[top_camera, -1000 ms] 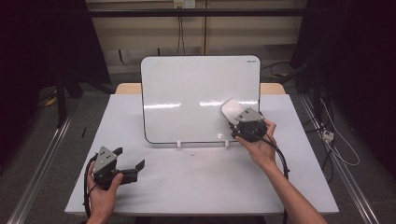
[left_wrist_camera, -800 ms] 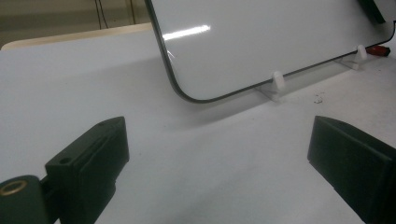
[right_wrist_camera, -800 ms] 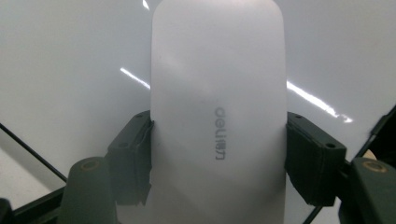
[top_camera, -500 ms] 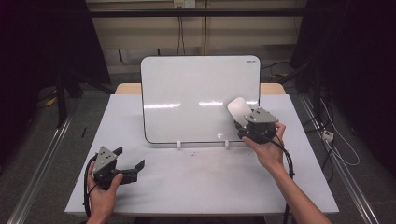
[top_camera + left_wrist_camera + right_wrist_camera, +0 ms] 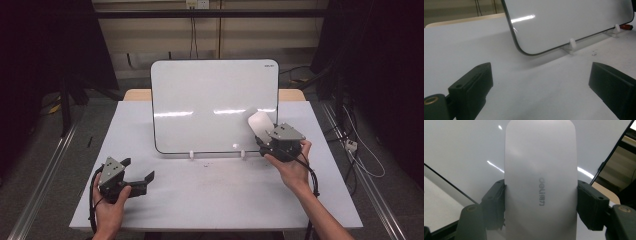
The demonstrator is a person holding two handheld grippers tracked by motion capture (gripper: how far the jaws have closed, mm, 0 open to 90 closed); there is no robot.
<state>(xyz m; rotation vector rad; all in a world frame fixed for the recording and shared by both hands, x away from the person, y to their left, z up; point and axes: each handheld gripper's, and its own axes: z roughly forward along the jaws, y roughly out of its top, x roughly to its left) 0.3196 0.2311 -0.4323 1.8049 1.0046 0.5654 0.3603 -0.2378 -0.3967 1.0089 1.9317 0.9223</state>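
Two black jaws pinch a smooth, rounded white eraser [image 5: 540, 185] against the glossy whiteboard [image 5: 200, 100].

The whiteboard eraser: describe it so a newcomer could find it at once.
Find the upright whiteboard at the back of the white table. At its lower right corner, the right gripper clamps the whiteboard eraser: a pale, rounded oblong pad printed "deli".

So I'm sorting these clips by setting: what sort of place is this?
Probably a lab or recording workspace, not a home: a bare white table with a propped white rounded-corner whiteboard, dark curtains at both sides, and metal floor rails.
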